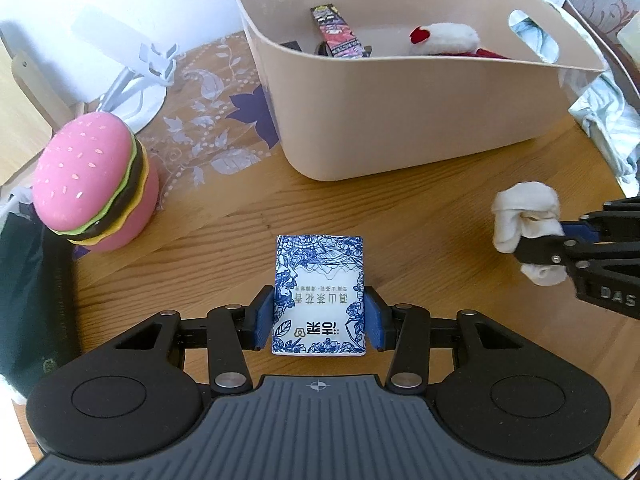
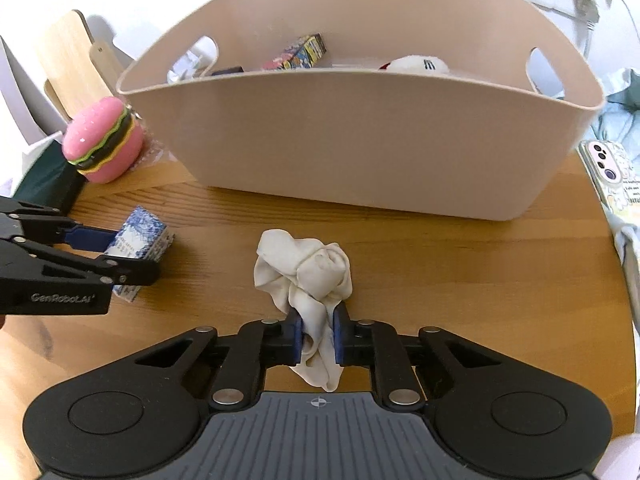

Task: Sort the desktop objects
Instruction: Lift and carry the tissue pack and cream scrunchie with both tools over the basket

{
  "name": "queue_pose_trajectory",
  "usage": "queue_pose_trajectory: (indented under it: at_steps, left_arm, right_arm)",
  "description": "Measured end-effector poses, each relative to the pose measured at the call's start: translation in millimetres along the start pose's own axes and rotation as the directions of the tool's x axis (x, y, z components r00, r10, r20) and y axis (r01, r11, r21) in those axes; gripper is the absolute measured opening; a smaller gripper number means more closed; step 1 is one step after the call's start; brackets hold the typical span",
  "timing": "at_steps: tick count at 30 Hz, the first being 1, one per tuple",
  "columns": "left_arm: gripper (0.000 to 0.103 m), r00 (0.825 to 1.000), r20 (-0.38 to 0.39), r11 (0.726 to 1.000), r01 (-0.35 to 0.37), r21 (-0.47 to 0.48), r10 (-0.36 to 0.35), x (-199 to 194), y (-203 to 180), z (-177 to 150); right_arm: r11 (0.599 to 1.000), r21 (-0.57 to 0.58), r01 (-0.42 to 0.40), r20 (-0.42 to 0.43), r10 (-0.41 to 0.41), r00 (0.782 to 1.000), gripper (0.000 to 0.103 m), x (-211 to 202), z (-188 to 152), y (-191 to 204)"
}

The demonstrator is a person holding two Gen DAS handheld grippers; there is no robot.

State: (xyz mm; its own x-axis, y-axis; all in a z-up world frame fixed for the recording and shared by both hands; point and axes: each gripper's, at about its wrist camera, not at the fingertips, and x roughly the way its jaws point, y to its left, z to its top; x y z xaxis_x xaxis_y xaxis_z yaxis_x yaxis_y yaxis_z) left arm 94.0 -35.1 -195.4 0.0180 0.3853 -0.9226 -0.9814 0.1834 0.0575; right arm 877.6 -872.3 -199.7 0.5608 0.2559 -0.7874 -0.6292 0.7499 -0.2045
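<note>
- The left hand-held gripper point(image 1: 320, 318) is clenched on a tissue pack point(image 1: 320, 296): its blue pads press the two long sides of the flat, rectangular packet, whose glossy white wrapper carries a blue floral print and dark characters.
- The right hand-held gripper point(image 2: 318, 334) is clenched on a white sock point(image 2: 308, 276), a soft, crumpled knit bundle; a fold of the cloth is pinched between the blue pads and the knotted bulk bulges out ahead of the fingertips.
- Whether the sock's bulk rests on the bench point(image 2: 440, 264) or hangs just above it is hard to tell from this angle.
- The bench is smooth wood with a visible straight grain and a rounded edge.
- Ahead of both hand-held grippers stands a beige bin point(image 2: 360, 140), smooth matte plastic with curved walls and oval handle cut-outs.
- Inside the bin lie a printed, brightly coloured box point(image 2: 300, 54) and a fluffy white plush toy point(image 2: 416, 65) with a red patch.
- Ahead and to the left of the left hand-held gripper sits a burger-shaped toy point(image 1: 92, 178), glossy pink bun with pale flecks and wavy brown, green and yellow layers.
- Just beyond it, a sheer cloth point(image 1: 208, 112) with a leaf and flower pattern lies on the bench beside the bin.
- To the right of the right hand-held gripper, a phone point(image 2: 606, 168) in a printed case lies at the bench edge.
</note>
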Motion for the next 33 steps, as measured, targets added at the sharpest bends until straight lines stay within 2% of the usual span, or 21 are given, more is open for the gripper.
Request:
queue_pose_trajectory:
  at_steps: [10, 18, 23, 27, 33]
  left_arm:
    - [0.047, 0.999, 0.025, 0.995, 0.043, 0.09, -0.046, -25, 9, -5]
    - [0.047, 0.994, 0.091, 0.989, 0.053, 0.141, -0.066, -57, 18, 3]
    - [0.047, 0.986, 0.139, 0.978, 0.068, 0.197, -0.096, -77, 17, 12]
    - [0.047, 0.975, 0.168, 0.962, 0.101, 0.254, -0.147, -90, 15, 22]
    - [0.047, 0.96, 0.201, 0.953, 0.135, 0.27, -0.193, -99, 8, 45]
  right_arm:
    - [0.999, 0.043, -0.028, 0.041, 0.027, 0.999, 0.013, -51, -4, -6]
    - [0.999, 0.047, -0.019, 0.073, 0.015, 0.997, 0.013, -95, -2, -13]
    - [0.999, 0.037, -0.018, 0.113, 0.014, 0.993, 0.013, -117, 6, -12]
    - [0.999, 0.033, -0.018, 0.156, 0.013, 0.988, 0.013, -133, 17, -13]
    - [0.999, 0.045, -0.022, 0.2, 0.013, 0.98, 0.013, -146, 35, -16]
